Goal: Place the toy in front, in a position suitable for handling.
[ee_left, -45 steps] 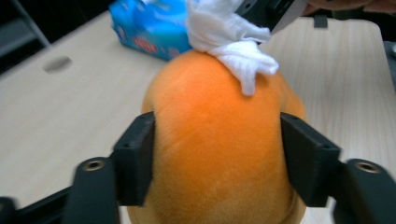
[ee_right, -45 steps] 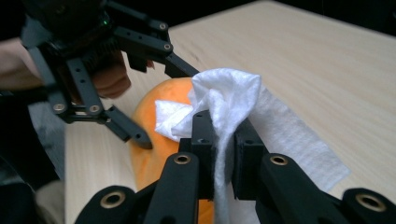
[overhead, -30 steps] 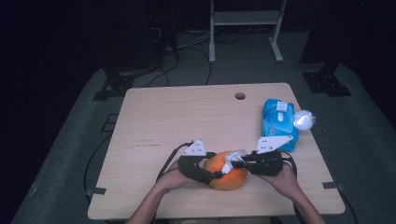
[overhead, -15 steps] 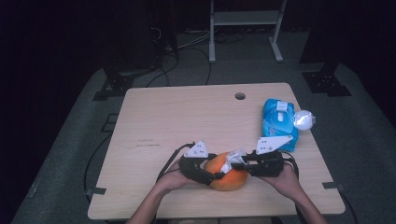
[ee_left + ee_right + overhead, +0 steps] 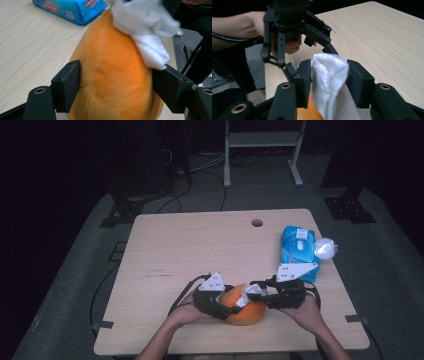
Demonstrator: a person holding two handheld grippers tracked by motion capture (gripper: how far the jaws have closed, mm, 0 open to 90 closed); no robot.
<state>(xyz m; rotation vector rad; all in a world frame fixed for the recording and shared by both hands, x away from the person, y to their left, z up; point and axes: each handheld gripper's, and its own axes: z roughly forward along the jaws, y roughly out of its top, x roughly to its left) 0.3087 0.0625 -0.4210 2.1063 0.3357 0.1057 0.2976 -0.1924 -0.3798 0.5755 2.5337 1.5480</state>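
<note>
An orange plush toy [image 5: 244,309] lies on the wooden table [image 5: 200,250] near its front edge, at about six o'clock in the high view. The left gripper [image 5: 216,304] comes in from nine o'clock, and its jaws clamp the toy on both flanks, as the left gripper view shows [image 5: 112,82]. The right gripper [image 5: 260,295] reaches in from three o'clock; its jaws have just been opening, and a bunched white wipe [image 5: 328,80] sits between them, the pads touching its sides. The wipe rests on top of the toy [image 5: 145,30].

The only container is a blue pack of wipes [image 5: 298,251], lying flat at about two o'clock near the table's right edge, with a white flap on top; its contents cannot be seen. A white crumpled ball [image 5: 325,248] lies just beside the pack at the table's edge.
</note>
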